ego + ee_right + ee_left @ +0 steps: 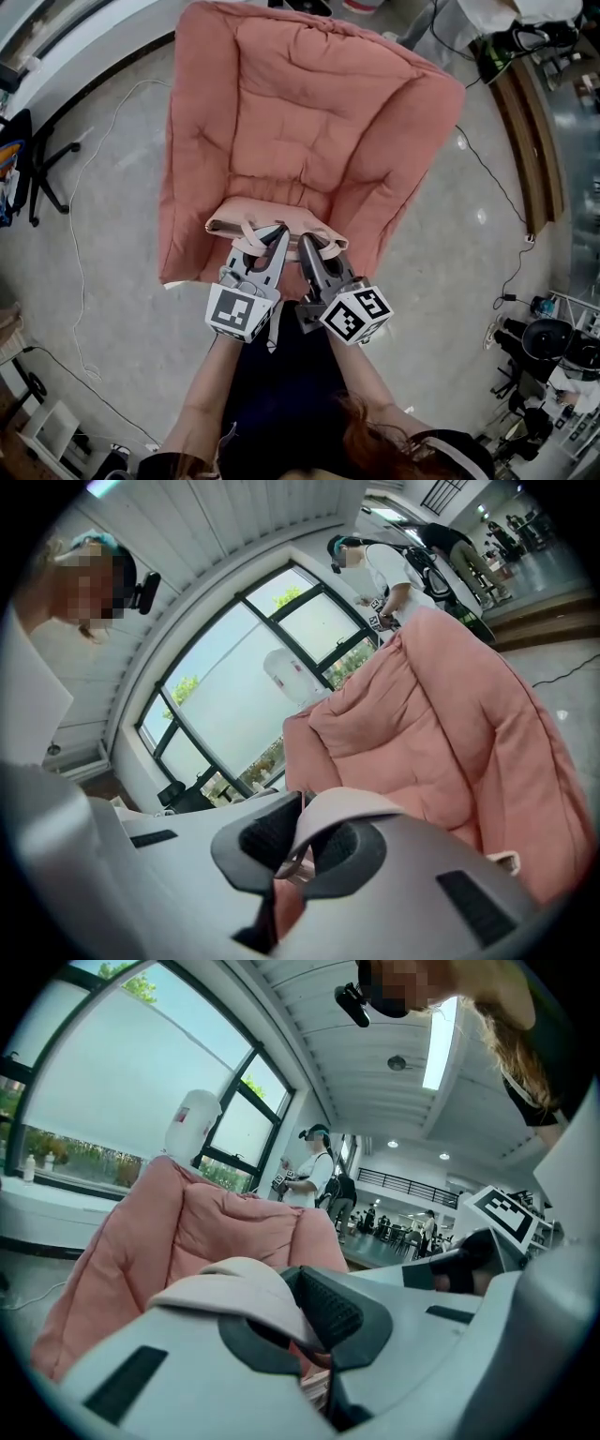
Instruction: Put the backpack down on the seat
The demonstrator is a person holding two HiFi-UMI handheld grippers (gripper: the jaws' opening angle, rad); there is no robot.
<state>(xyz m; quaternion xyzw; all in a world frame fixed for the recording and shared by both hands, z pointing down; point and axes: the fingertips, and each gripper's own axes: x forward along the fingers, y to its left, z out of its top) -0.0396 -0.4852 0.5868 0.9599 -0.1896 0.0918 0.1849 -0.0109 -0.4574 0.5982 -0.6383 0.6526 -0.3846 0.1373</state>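
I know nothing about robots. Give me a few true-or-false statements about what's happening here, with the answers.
1. The left gripper and right gripper each pinch a strap of the backpack. True.
2. The chair is blue. False: it is pink.
3. The backpack lies deep against the backrest. False: it is at the chair's front edge.
4. Another person stands beyond the chair. True.

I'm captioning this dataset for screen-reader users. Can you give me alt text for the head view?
Seen from above, the left gripper and right gripper sit side by side, each shut on a pale strap of a pink backpack at the front edge of a pink cushioned chair.
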